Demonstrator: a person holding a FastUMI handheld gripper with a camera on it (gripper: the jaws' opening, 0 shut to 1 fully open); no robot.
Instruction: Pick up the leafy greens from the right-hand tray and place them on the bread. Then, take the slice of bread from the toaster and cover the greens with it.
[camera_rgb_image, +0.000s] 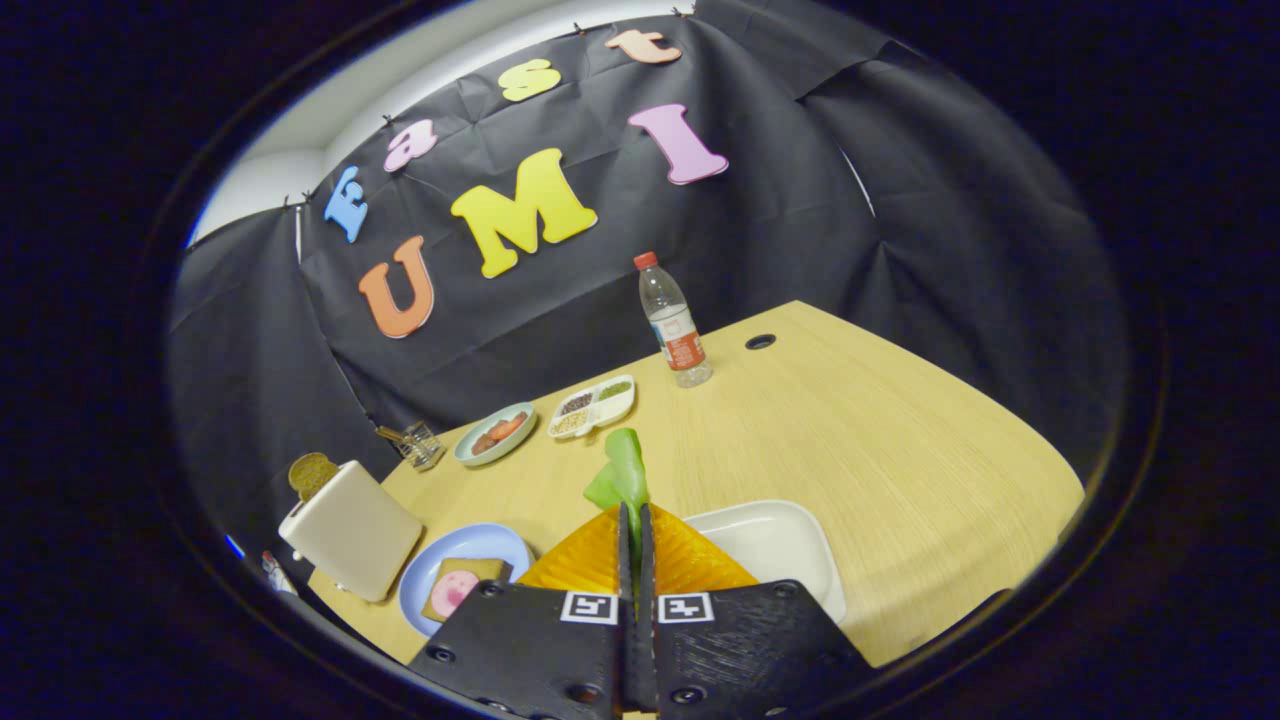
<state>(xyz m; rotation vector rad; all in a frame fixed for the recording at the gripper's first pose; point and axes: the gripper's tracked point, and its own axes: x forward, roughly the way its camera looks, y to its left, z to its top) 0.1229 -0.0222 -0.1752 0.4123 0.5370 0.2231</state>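
A wooden table (900, 450) carries a white tray (775, 545) just right of the fingers, a cream toaster (350, 530) holding a bread slice (312, 473), and a blue plate (470, 548) with topped bread (462, 585). The gripper (634, 525) is clamped on the leafy greens (622, 475), lifted above the table.

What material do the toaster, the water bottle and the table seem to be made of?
Toaster: likely cream plastic or painted metal, smooth with a soft sheen.
Water bottle: clear plastic, see-through, red cap.
Table: light wood or laminate, with fine grain lines.
The claw is shut on the leafy greens.
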